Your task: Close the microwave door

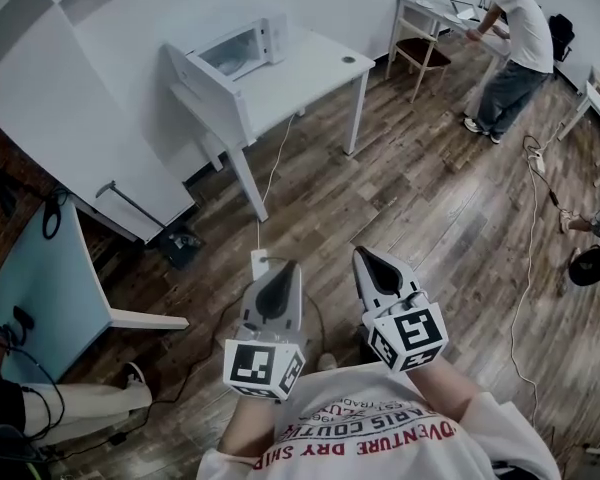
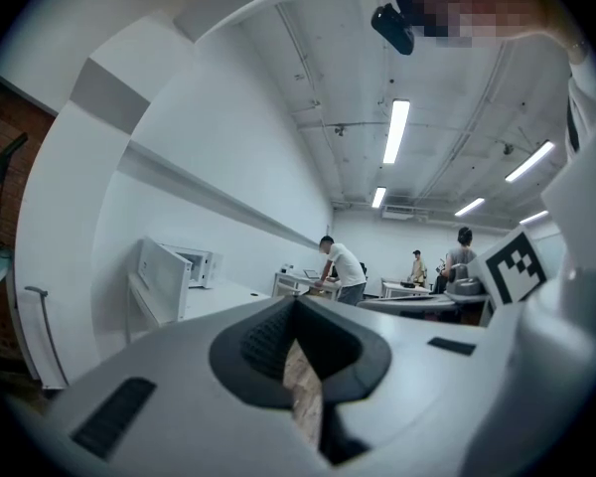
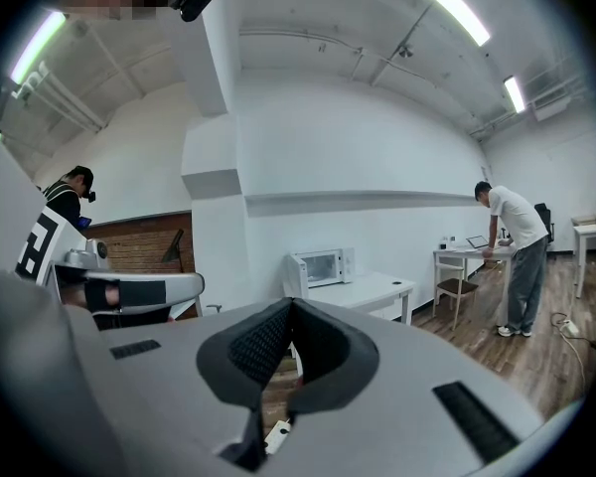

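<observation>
Both the left claw [image 1: 277, 278] and the right claw [image 1: 372, 266] are hanging closed and empty above the wooden floor [image 1: 420, 198]. Only the head view is showing a cable [image 1: 272, 178] trailing between them and the table [image 1: 320, 68], where the microwave [image 1: 238, 50] is sitting, well apart. A person [image 1: 510, 48] is bending over beyond.

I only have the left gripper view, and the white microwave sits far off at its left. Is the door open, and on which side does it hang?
Observer: Yes. In the right gripper view the white microwave faces the camera, and its door stands swung out at the left of the cavity.
Operator: Anything on the floor towards it?
Observer: The head view shows a white power strip lying on the wooden floor, short of the white table. Its cable runs up to the table.
Operator: And the right gripper?
Observer: The right gripper has its jaws together, with nothing between them.
</observation>
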Motion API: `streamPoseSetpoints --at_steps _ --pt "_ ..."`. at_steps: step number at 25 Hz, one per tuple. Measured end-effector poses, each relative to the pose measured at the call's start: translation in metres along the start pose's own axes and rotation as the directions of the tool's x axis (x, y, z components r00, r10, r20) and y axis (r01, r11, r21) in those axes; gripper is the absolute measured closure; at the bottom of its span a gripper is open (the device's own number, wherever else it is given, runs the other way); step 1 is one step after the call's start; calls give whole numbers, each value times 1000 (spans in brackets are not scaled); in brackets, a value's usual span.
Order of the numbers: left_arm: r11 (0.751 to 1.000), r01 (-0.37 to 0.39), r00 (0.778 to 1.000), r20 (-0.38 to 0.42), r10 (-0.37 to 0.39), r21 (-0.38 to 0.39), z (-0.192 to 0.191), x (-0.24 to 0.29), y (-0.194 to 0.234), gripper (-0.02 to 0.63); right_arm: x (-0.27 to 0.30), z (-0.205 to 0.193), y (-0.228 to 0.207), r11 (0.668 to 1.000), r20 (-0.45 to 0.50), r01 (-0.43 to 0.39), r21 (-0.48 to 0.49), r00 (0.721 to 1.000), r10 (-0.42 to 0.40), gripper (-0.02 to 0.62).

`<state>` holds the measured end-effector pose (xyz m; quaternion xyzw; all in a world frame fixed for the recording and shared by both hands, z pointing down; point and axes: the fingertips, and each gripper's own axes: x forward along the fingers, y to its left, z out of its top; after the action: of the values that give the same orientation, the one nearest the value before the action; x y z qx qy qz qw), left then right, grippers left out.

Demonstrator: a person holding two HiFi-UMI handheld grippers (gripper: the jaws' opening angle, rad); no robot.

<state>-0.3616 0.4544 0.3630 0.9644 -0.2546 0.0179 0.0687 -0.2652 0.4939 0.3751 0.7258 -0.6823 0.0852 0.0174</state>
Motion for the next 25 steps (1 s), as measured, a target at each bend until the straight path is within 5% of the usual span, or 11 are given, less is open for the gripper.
streamPoseSetpoints --at_steps 14,25 --pt "992 -119 993 5 119 47 15 173 -12 603 103 32 -139 983 -7 -180 20 984 180 583" --pt "976 -196 974 95 205 -91 28 334 -22 603 183 58 -279 968 -32 -252 6 967 252 583"
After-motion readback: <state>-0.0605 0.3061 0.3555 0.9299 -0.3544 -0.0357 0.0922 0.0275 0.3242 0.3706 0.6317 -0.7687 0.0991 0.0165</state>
